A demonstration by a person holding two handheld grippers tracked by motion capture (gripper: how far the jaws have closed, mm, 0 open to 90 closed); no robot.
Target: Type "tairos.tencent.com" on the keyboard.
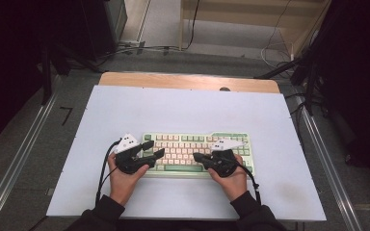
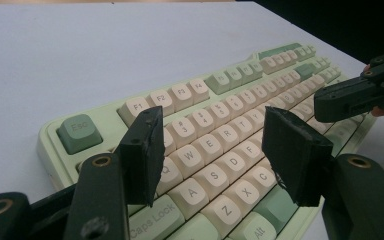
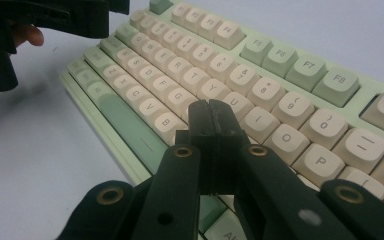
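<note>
1. The keyboard (image 1: 197,153), pale green with cream keys, lies flat on the white tabletop (image 1: 183,110), near its front edge.
2. The left tongs (image 2: 215,145) are spread, with nothing between the jaws. They hover above the Q, W, A and S keys at the keyboard's left end.
3. The right tongs (image 3: 211,120) are pressed together on nothing. Their tips sit over the letter keys near H and J.
4. Each hand grips 1 pair of tongs.

We count one keyboard (image 1: 197,151) on one counter (image 1: 183,108), two claws, left (image 1: 155,150) and right (image 1: 196,156), and two hands, left (image 1: 123,180) and right (image 1: 233,183).
</note>
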